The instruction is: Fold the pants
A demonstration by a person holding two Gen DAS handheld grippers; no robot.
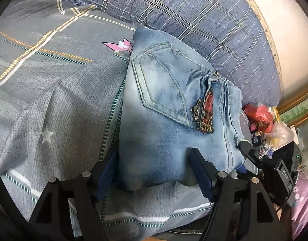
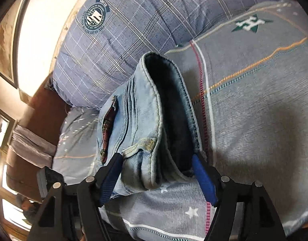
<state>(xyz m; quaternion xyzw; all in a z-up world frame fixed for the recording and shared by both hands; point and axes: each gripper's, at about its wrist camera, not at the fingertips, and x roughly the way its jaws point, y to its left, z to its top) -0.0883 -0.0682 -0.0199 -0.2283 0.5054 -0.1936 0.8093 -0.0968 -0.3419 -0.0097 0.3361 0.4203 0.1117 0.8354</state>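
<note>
- Two grippers sit at the folded pants (image 1: 174, 104), jaws spread wide on both.
- Left gripper (image 1: 154, 160): the near end of the bundle lies between its fingers; pads not pressing, nothing held.
- Right gripper (image 2: 157, 160): straddles the waistband end; pads stand just beside the denim, no grip.
- Pants lie folded on the grey bedspread (image 1: 53, 100), against the blue plaid pillow (image 1: 194, 20).

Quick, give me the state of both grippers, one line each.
Left gripper: open, jaws straddling the folded light-blue denim jeans, not clamping them.
Right gripper: open, jaws either side of the jeans' waistband end, nothing gripped.
</note>
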